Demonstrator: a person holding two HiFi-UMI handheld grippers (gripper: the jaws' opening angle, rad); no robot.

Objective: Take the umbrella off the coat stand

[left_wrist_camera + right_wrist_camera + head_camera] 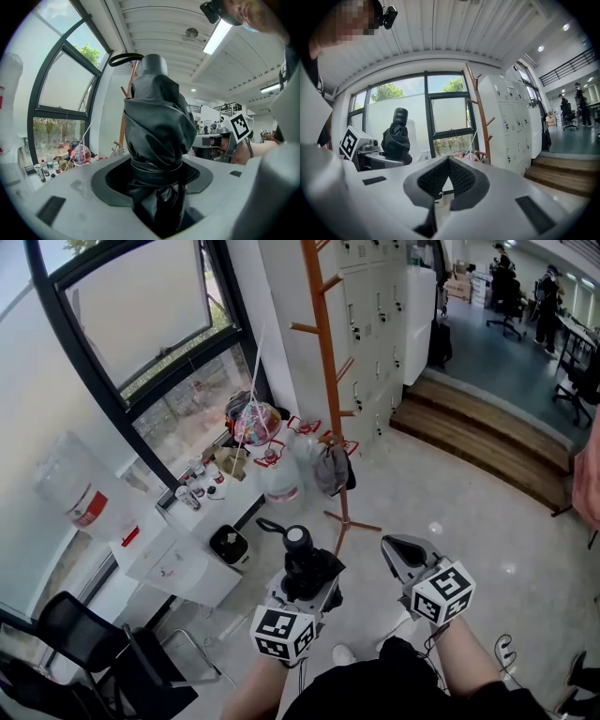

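Note:
A folded black umbrella (302, 563) stands upright between the jaws of my left gripper (307, 585), which is shut on its bundled fabric; its handle and wrist loop point up. In the left gripper view the umbrella (159, 122) fills the middle. It is clear of the orange wooden coat stand (328, 371), which rises ahead on the floor. My right gripper (398, 554) is level beside it to the right, shut and empty, its pads (461, 178) meeting at the tip. The right gripper view shows the umbrella (396, 138) at left and the coat stand (480, 117) at right.
A grey bag (330, 470) hangs low on the stand. A water jug (281, 486), a black bin (228, 544) and a white table (178, 563) with bottles line the window wall. White lockers (375, 315) and wooden steps (487, 442) stand behind; a black chair (84, 643) is near left.

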